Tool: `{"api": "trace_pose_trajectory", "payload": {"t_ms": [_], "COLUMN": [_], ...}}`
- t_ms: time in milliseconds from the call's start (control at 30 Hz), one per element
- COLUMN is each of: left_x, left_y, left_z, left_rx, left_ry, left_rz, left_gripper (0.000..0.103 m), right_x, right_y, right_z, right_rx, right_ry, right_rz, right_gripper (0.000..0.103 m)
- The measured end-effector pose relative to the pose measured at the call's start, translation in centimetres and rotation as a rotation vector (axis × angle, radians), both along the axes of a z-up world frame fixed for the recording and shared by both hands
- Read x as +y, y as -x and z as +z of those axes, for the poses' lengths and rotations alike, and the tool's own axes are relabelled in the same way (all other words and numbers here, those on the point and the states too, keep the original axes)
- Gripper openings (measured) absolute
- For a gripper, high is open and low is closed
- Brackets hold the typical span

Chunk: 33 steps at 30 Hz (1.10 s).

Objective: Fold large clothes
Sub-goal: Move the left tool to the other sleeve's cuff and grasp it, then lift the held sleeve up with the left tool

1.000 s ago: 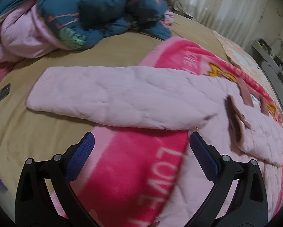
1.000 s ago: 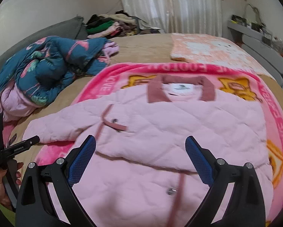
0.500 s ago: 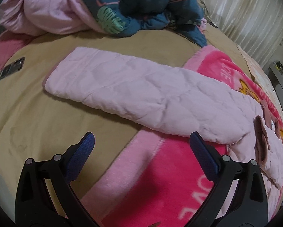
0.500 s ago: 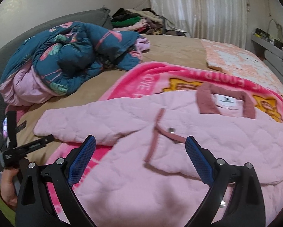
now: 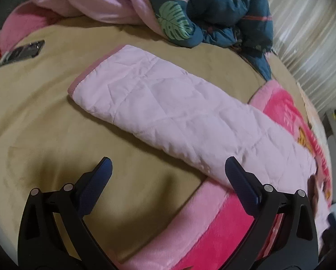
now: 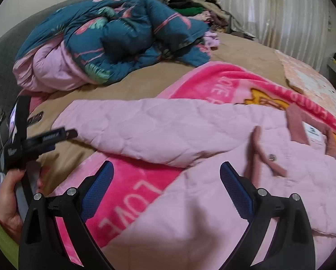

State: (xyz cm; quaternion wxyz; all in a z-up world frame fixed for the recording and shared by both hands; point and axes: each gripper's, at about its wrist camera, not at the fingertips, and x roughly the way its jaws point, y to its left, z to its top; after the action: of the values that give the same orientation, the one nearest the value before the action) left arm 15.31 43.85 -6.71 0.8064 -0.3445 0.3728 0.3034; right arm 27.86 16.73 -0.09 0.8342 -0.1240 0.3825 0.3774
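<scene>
Jacket point(image 6: 213, 139): pink quilted coat lying front-up on the bed, its body spreading over the pink blanket point(image 6: 127, 191) and its sleeve point(image 5: 179, 114) stretching out flat onto the tan sheet point(image 5: 44, 117).
Left gripper point(image 5: 168, 171): jaws standing wide apart and holding nothing, hovering just short of the sleeve's near edge, with the cuff well off to its left.
Right gripper point(image 6: 165, 175): also gaping wide and empty, hanging over the jacket's lower body near the button placket point(image 6: 258, 148).
Left hand point(image 6: 8, 200): gripping the left tool's handle at the bed's edge.
Surroundings: teal flamingo duvet point(image 6: 123, 36) bunching up near the headboard; dark phone-like object point(image 5: 21, 52) lying on the sheet beyond the cuff.
Risk: padded fabric is probably going to spring back, so a pinch taking only the top layer could be letting the sleeve slide or twist mid-fold; a low bite may be snagging the blanket too.
Containers: none showing, nothing sitting inside anything.
</scene>
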Motion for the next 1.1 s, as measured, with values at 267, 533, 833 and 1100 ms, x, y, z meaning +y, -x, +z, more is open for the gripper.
{"api": "trace_pose_trajectory", "payload": {"t_ms": [267,533,833,1100], "left_x": [3.4,6.6,6.6,2.1], "left_y": [-0.9,-0.8,0.4,1.3], "left_z": [-1.8,-3.6,0.3,9.2], "left_rx": [-0.088,-0.115,-0.23,-0.386], "left_ry": [0.1,0.138,0.039,-0.146], "left_rz": [0.06,0.161,0.15,0.053], "left_gripper": [0.094,0.063,0.013,0.012], "right_x": [0.2,-2.9,-8.0,-12.3], "right_y": [0.5,0.2,-1.0,0.7], "right_z": [-2.1,-2.4,-1.1,-0.1], "right_rx": [0.047,0.069,0.102,0.069], "right_ry": [-0.001,-0.017,-0.115,-0.153], "right_rz": [0.008,-0.051,-0.181,-0.246], "right_gripper": [0.095,0.095,0.095,0.095]}}
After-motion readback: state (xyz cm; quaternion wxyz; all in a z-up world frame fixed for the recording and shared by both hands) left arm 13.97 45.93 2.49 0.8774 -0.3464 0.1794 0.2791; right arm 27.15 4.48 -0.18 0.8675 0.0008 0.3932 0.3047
